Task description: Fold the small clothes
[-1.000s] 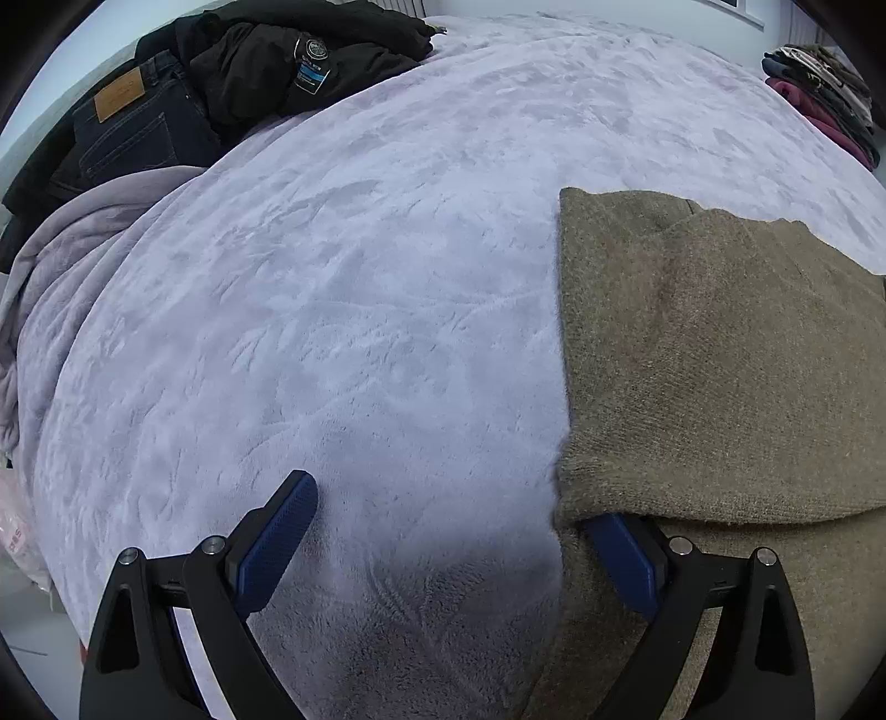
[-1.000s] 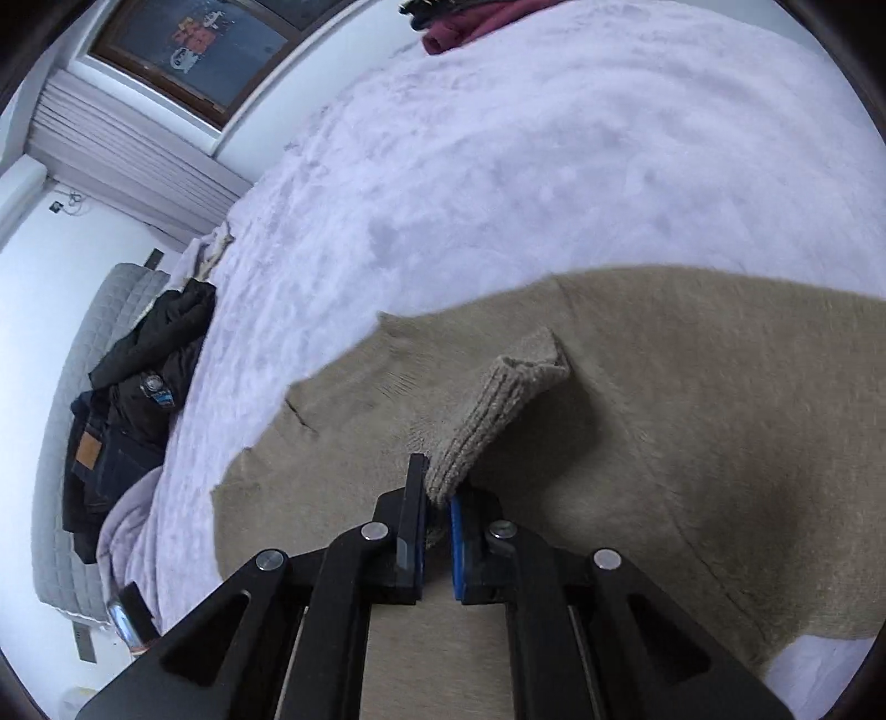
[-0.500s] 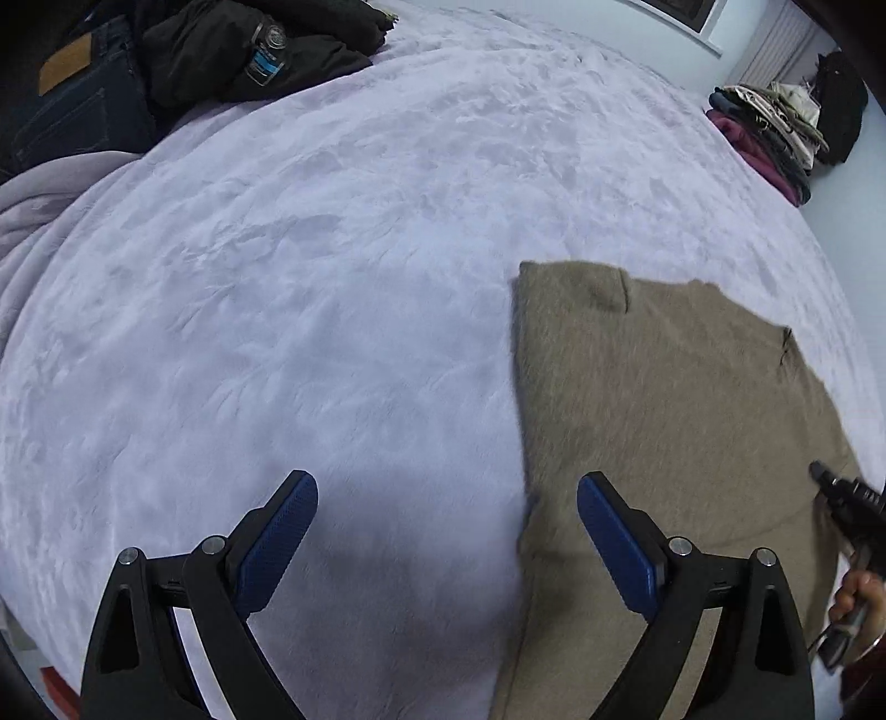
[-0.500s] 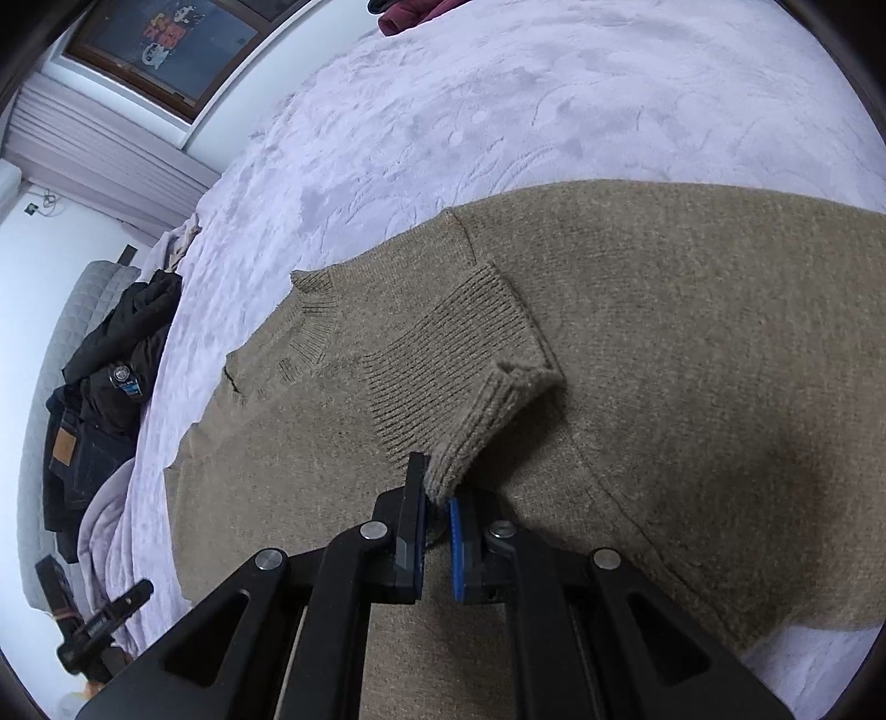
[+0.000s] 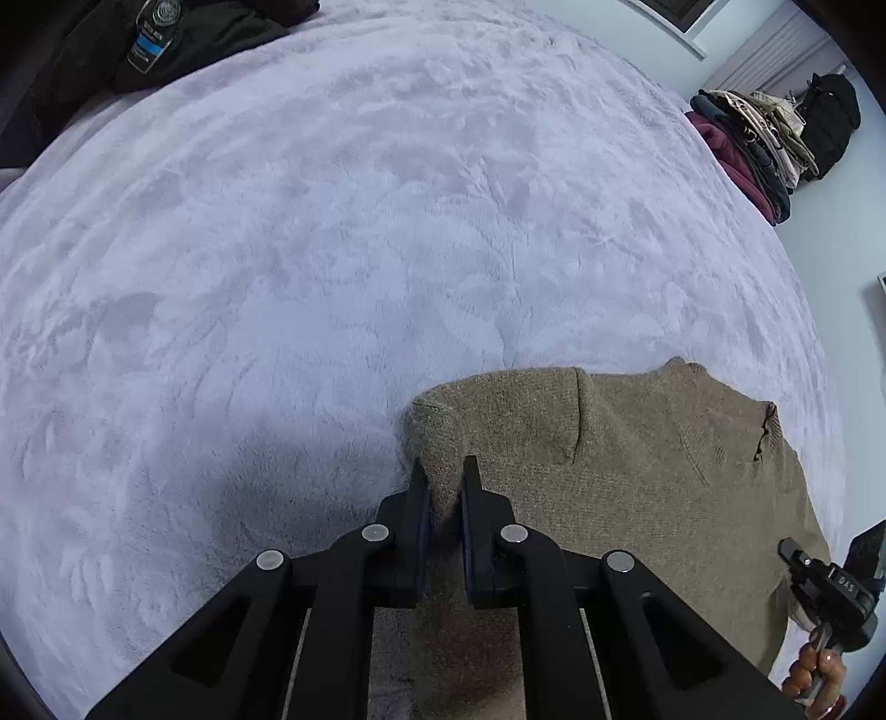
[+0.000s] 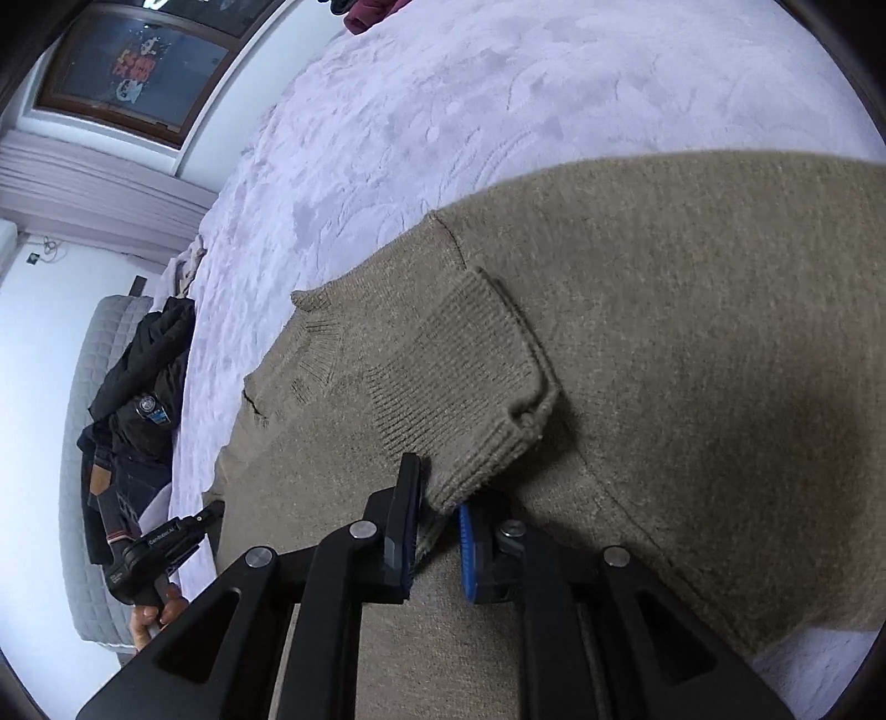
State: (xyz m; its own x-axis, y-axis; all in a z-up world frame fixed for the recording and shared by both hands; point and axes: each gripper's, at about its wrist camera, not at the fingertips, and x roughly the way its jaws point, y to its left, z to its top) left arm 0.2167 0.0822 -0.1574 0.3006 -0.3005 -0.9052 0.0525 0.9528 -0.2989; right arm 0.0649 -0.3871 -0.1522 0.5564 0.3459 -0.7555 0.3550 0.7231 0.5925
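An olive-brown knit sweater (image 5: 637, 471) lies on a lilac plush bedspread (image 5: 332, 249). My left gripper (image 5: 443, 476) is shut on the sweater's folded left edge near the shoulder. In the right wrist view the sweater (image 6: 692, 332) fills the frame, and a ribbed sleeve cuff (image 6: 465, 387) lies folded across its body. My right gripper (image 6: 437, 487) sits at the cuff's end with its jaws slightly apart; the cuff edge lies between them, and the grip looks loosened.
A pile of dark jackets and jeans (image 6: 133, 421) lies on the bed's far side, also showing in the left wrist view (image 5: 155, 39). A stack of folded clothes (image 5: 747, 149) sits at the far corner. A window (image 6: 133, 66) and a grey headboard (image 6: 83, 443) border the bed.
My left gripper moved right onto the sweater's edge and shut on it. My right gripper lowered the sleeve cuff onto the sweater body and its jaws parted a little.
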